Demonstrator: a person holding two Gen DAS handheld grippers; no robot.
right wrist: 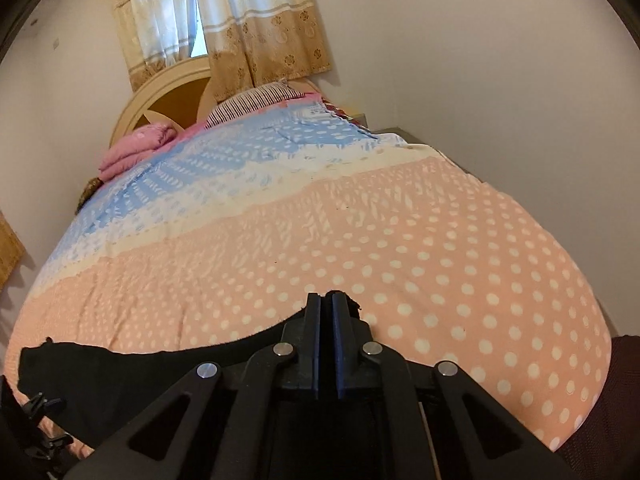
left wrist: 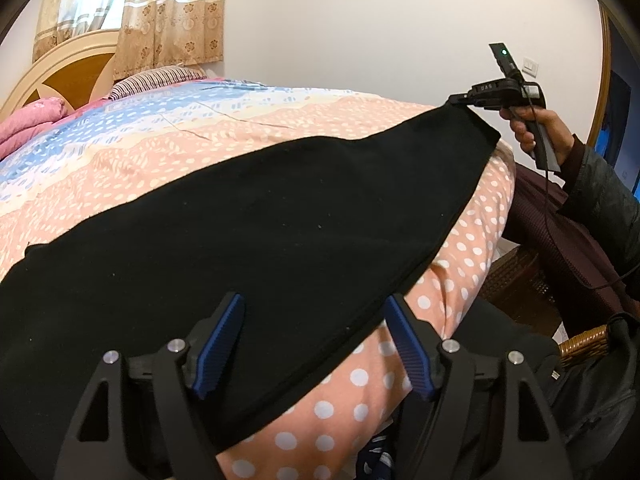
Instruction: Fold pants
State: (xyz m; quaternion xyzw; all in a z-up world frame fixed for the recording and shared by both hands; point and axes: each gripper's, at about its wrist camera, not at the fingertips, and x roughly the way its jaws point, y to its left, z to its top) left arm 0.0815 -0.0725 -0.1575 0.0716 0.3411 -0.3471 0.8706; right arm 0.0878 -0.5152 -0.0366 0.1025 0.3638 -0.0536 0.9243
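Observation:
Black pants [left wrist: 248, 216] lie stretched across the near part of the bed, from the lower left to the far right. My left gripper [left wrist: 314, 308] is open, its blue pads on either side of the pants' near edge, not closed on it. My right gripper [left wrist: 460, 100] shows in the left wrist view at the far right, shut on the pants' far corner. In the right wrist view my right gripper [right wrist: 326, 298] has its jaws together with a bit of black cloth [right wrist: 354, 308] at the tips; the pants [right wrist: 120, 372] trail off to the lower left.
The bed has a polka-dot quilt, pink [left wrist: 460, 264] near me and blue [right wrist: 224, 160] farther back. A wooden headboard [right wrist: 172, 96], a striped pillow [right wrist: 256, 102] and a folded pink blanket [right wrist: 136, 148] are at the head. A wicker basket [left wrist: 516, 280] stands beside the bed at right.

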